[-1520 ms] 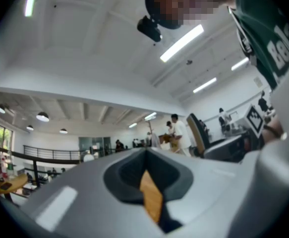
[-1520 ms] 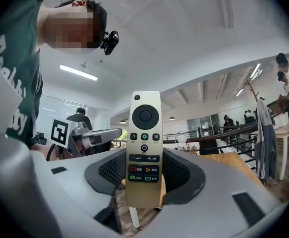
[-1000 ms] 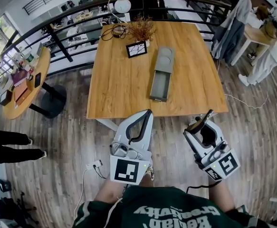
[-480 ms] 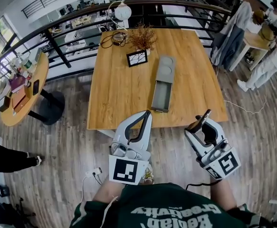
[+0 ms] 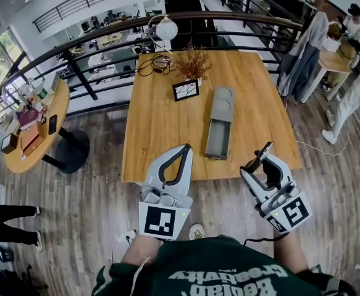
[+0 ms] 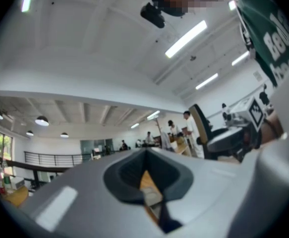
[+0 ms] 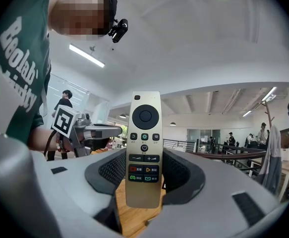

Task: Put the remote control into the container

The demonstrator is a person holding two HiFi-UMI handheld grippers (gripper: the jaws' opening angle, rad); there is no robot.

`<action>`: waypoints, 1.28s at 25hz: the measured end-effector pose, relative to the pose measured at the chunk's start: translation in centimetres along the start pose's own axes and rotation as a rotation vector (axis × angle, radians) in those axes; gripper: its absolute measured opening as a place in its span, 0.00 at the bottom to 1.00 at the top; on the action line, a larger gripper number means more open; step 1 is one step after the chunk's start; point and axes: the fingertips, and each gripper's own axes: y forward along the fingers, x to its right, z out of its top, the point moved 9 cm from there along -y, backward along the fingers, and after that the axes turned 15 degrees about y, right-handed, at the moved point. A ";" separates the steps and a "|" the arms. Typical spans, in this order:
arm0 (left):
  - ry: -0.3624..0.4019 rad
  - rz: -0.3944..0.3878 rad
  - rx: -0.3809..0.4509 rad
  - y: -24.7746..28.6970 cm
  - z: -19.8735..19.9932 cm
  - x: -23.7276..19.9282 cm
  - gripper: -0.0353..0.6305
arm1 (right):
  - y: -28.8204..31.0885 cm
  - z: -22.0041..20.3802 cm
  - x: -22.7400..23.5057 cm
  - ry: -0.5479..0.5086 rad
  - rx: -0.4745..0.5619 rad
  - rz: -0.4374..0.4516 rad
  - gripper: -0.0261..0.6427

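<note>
At your left, the left gripper [image 5: 186, 148] hangs short of the worktop [image 5: 161, 116], jaws pressed together on nothing. Farther right, the long grey container [image 5: 217, 137] lies near the worktop's front edge, its open trough towards you. Your right gripper [image 5: 261, 159] is clamped on the lower half of the gold remote control [image 7: 144, 148], which stands up above the jaws. Held so low, it could pivot or slip as you tilt it, and the narrow trough may catch it across the rim. Button captions are too small to read; your shirt's white lettering seems to begin "Boolab".
</note>
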 end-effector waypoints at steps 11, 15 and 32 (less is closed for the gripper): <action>-0.077 0.010 -0.007 0.3 -1.0 -0.7 0.05 | 0.3 -0.8 0.1 0.040 -0.033 -0.034 0.36; -0.127 -0.008 -0.024 0.6 -1.7 0.0 0.05 | -0.1 -0.9 0.2 0.048 -0.040 -0.046 0.36; -0.205 0.000 -0.046 4.9 -1.0 3.3 0.05 | -0.5 -2.1 3.9 0.134 -0.033 -0.015 0.36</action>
